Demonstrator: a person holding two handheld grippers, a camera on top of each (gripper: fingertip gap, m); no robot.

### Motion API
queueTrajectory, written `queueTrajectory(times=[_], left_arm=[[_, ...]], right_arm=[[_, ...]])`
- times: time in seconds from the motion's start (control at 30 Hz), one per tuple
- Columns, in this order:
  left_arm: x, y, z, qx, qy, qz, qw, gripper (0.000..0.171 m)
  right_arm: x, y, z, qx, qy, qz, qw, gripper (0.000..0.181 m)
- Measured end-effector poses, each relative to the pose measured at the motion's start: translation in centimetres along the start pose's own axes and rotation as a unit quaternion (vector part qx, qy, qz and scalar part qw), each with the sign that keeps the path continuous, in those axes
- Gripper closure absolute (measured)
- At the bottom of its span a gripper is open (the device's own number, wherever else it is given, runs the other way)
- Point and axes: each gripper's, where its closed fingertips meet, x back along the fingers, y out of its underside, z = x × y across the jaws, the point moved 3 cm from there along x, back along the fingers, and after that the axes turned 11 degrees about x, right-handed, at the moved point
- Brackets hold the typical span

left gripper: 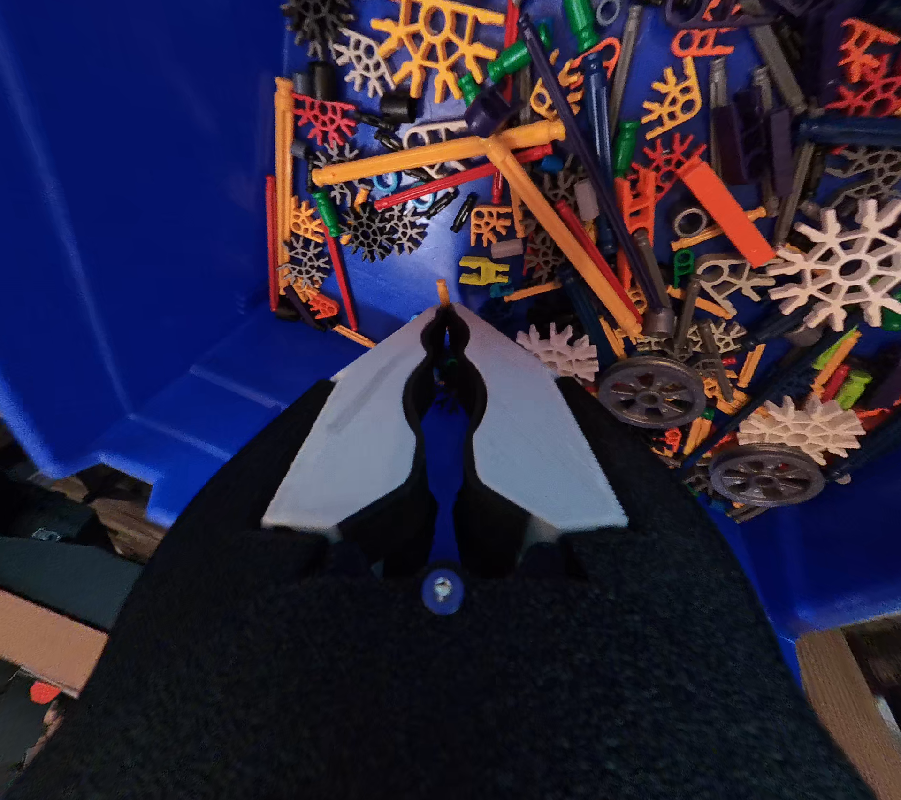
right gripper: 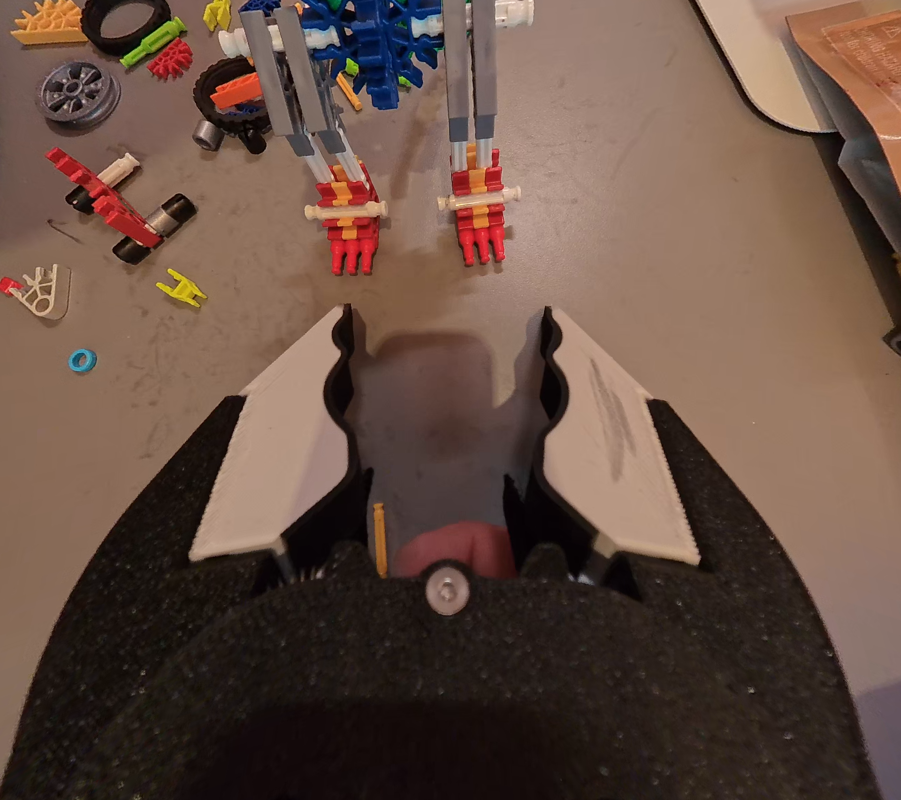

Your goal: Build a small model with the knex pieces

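In the left wrist view my left gripper (left gripper: 444, 313) is inside a blue bin (left gripper: 146, 191) and is shut on a thin orange rod (left gripper: 442, 291). The rod's end sticks out past the fingertips. A pile of construction-toy rods and connectors (left gripper: 536, 142) lies just ahead of it. In the right wrist view my right gripper (right gripper: 446, 318) is open and empty above a grey table (right gripper: 634, 264). It faces a built toy model (right gripper: 370, 30) with a blue hub, grey legs and two red feet (right gripper: 348, 215) (right gripper: 480, 211), which stand a short way ahead of the fingertips.
In the bin, a yellow connector (left gripper: 483, 273), a white snowflake piece (left gripper: 560, 350) and a grey wheel (left gripper: 651, 391) lie near my left gripper. On the table, loose parts lie at the left: a black tyre (right gripper: 124, 18), a grey wheel (right gripper: 78, 93), a blue ring (right gripper: 82, 360). A brown packet (right gripper: 853, 69) is at the right. My hands' fingertips stand some 45 cm from each other.
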Motion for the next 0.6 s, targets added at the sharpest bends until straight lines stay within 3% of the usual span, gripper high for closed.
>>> queueTrajectory(times=[0.13, 0.3, 0.47, 0.6], left_arm=[[3.0, -1.1, 0.3, 0.006, -0.022, 0.051, 0.998, 0.171], [9.2, -4.3, 2.9, -0.027, -0.029, 0.135, 0.99, 0.171], [13.4, -8.0, 8.1, -0.09, 0.007, 0.197, 0.976, 0.171], [13.9, -11.1, 14.1, -0.175, 0.044, 0.199, 0.963, 0.171]], right_arm=[[0.0, 0.0, 0.0, -0.002, -0.001, 0.001, 1.0, 0.104], [0.0, 0.0, 0.0, -0.002, -0.001, 0.001, 1.0, 0.105], [0.0, 0.0, 0.0, 0.0, 0.0, 0.0, 1.0, 0.104], [0.0, 0.0, 0.0, 0.0, 0.0, 0.0, 1.0, 0.104]])
